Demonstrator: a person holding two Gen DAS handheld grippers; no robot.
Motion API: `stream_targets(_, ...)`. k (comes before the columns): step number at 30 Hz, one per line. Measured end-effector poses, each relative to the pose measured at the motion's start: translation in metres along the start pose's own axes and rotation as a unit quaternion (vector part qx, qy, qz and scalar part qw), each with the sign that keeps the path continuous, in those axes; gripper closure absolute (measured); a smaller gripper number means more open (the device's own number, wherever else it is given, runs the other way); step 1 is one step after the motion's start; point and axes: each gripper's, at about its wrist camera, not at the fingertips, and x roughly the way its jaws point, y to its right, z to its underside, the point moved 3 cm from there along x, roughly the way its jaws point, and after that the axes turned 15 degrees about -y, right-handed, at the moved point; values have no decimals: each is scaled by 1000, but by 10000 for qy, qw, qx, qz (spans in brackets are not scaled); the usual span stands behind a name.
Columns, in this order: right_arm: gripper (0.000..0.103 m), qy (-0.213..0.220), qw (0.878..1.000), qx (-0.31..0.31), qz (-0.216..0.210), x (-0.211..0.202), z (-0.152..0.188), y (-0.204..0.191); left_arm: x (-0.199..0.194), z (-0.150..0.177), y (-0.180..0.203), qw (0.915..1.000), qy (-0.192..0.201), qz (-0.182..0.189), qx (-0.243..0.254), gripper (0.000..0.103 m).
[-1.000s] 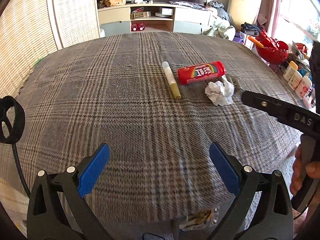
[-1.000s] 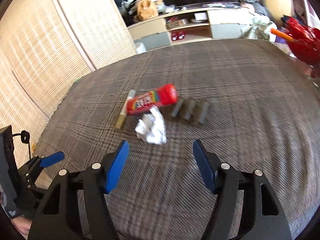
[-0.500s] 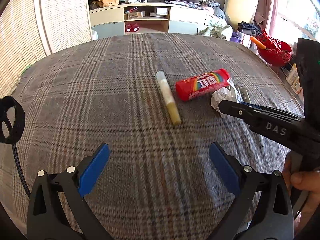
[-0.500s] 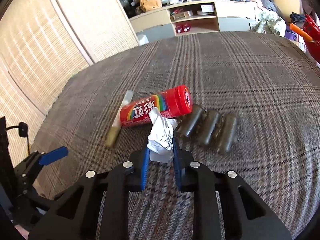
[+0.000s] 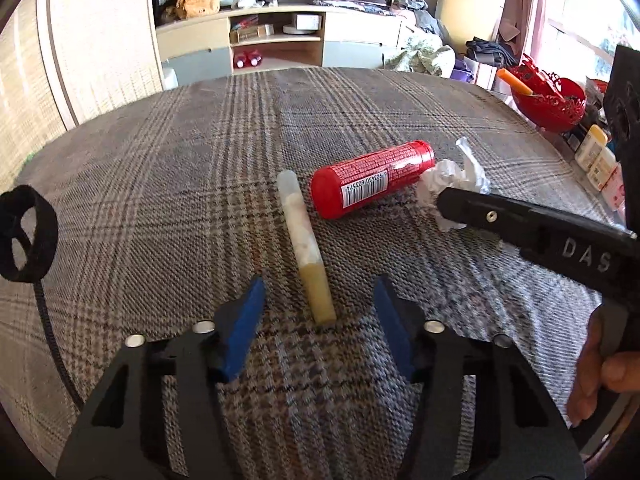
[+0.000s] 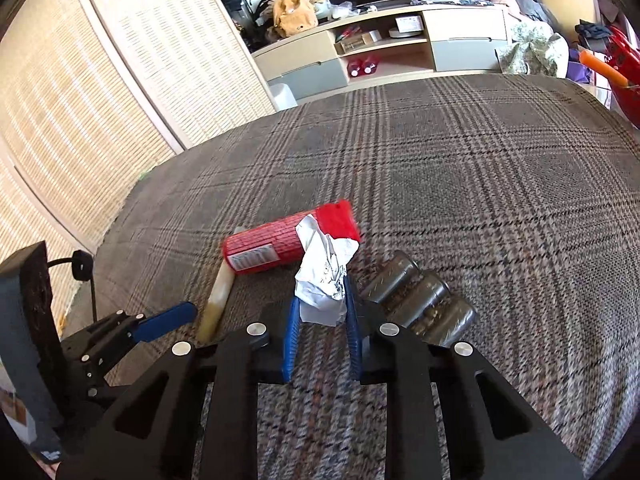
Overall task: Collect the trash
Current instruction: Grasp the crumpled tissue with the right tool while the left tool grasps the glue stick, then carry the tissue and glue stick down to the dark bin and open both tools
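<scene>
Jaws first: the right gripper [image 6: 322, 312] has its blue pads pressed on the crumpled white paper [image 6: 324, 280], which stands up between them, while the left gripper [image 5: 318, 312] has just been closing and stands about half open, its pads either side of the yellow end of the thin tube [image 5: 306, 244] without touching it.

Everything lies on the plaid-covered surface [image 5: 160, 184], a soft, yielding base, so I judge that pressing down hard would only sink the fingertips into the cloth; a shallow approach suits it better.

Largest of the litter is the red candy tube [image 5: 372, 184], lying on its side just beyond the thin tube and touching the paper. It is round and, I expect, will roll if nudged, so the right gripper should lift the paper straight up, away from it.

Next, the three dark cylinders [image 6: 420, 300] sit side by side just right of the right gripper; the lift should clear them too.

Smallest, the thin tube: it is narrow and points away from the left gripper, so the pads should be centred across it before closing fully, gripping the yellow end squarely lest it pivot or slip out.
</scene>
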Motion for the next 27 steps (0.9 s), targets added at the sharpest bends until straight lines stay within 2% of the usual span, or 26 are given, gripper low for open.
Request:
stream_targets(2,81,27,10000,39,23,-2,-2,6,0,1,-2,9999,68,-69,-29,69)
stream_targets(3,81,41,10000,61,42,-2,-3,9,0,1,-5,9999,93,-58,-50,83)
stream_targets(4,81,44,9999,72,55,-2,-3,10,0,2,-6,9999,88,-50,-67,90)
stream_targets(11,81,20,9999,126,104,-9,9,12,-6,11,-1,9998,100,-116,129,92)
stream_targets(15,81,18,9998,146,137,-17,17,13,-13,22,6,9996,69,150,241,92)
stream_targets(27,81,68,9993,304,215,-60,59,11,-61,64,40,9989,115,182,410,92)
